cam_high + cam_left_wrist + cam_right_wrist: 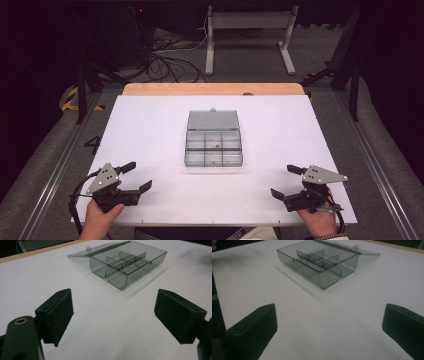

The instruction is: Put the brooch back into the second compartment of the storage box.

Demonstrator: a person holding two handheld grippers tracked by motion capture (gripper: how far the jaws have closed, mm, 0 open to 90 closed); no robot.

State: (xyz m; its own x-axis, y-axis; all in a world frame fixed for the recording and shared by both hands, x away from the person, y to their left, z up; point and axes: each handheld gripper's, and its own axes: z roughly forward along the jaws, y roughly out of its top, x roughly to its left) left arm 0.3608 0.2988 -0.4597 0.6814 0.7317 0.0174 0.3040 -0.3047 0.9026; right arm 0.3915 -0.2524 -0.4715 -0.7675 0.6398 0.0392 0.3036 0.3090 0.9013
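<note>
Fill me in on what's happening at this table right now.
A person sits at a white table holding a two-jaw tool in each hand. The left tool and the right tool both rest near the table's near edge, jaws spread wide and holding nothing. Between and beyond them sits a clear compartment box with its lid folded open flat behind it. A tiny item lies in a middle compartment. Neither tool touches the box.

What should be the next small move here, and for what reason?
Probably bring one gripper, say the right gripper, forward toward the compartment box. Both the right gripper and the left gripper sit open and hold nothing at the near edge of the table, well apart from the box. The box's lid lies open, and a small item sits in a middle compartment.
</note>
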